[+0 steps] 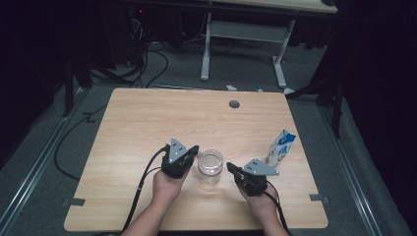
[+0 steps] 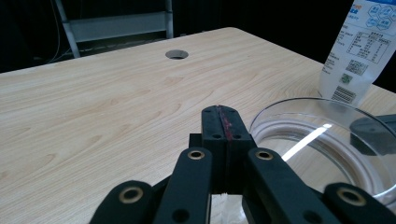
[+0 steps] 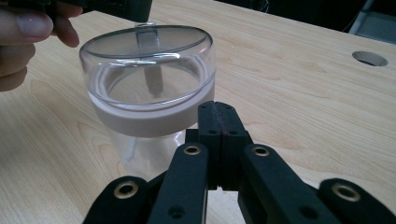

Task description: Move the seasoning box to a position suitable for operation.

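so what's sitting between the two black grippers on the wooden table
In the high view, a clear glass jar with a transparent lid stands between the left gripper and the right gripper; both have shut jaws.

Beside the matt black plastic left gripper (image 1: pixel 193 151), the jar (image 1: pixel 210 167) looks like glossy clear plastic with a smooth white band. The table (image 1: pixel 147 123) is smooth pale wood-grain; the carton (image 1: pixel 281 147) looks like printed paper.

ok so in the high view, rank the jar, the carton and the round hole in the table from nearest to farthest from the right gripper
1. Jar, just to the left of the right gripper, at its tip.
2. Carton, standing behind it to the right, near the table edge.
3. Round hole, far back on the table.
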`<act>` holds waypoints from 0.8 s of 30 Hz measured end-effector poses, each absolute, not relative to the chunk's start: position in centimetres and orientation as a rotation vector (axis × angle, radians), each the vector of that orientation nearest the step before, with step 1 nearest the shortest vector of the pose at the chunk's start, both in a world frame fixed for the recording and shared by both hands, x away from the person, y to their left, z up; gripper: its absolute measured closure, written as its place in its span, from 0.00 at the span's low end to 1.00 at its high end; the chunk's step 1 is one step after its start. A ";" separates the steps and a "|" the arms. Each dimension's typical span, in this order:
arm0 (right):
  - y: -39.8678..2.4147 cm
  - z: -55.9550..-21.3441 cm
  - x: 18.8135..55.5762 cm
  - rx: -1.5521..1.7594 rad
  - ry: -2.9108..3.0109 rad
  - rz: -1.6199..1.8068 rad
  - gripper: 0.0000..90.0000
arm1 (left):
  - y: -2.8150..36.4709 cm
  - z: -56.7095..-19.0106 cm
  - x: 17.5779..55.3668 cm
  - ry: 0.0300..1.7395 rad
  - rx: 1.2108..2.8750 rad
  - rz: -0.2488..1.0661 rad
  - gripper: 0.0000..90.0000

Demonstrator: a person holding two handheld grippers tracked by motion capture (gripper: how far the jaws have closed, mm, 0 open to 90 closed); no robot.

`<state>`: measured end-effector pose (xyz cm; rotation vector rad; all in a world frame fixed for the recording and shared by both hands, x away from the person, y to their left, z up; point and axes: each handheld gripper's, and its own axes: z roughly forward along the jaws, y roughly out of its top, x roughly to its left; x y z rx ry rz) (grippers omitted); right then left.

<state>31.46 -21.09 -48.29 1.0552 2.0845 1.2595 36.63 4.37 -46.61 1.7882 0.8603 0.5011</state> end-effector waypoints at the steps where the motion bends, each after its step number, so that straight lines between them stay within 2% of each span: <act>1: -21.1 -48.3 31.4 1.054 2.088 1.264 1.00 | 4.4 -46.6 36.6 0.860 1.788 0.501 1.00; 24: -20.3 -47.8 31.0 1.000 2.082 1.273 1.00 | 4.5 -46.7 36.7 0.865 1.788 0.505 1.00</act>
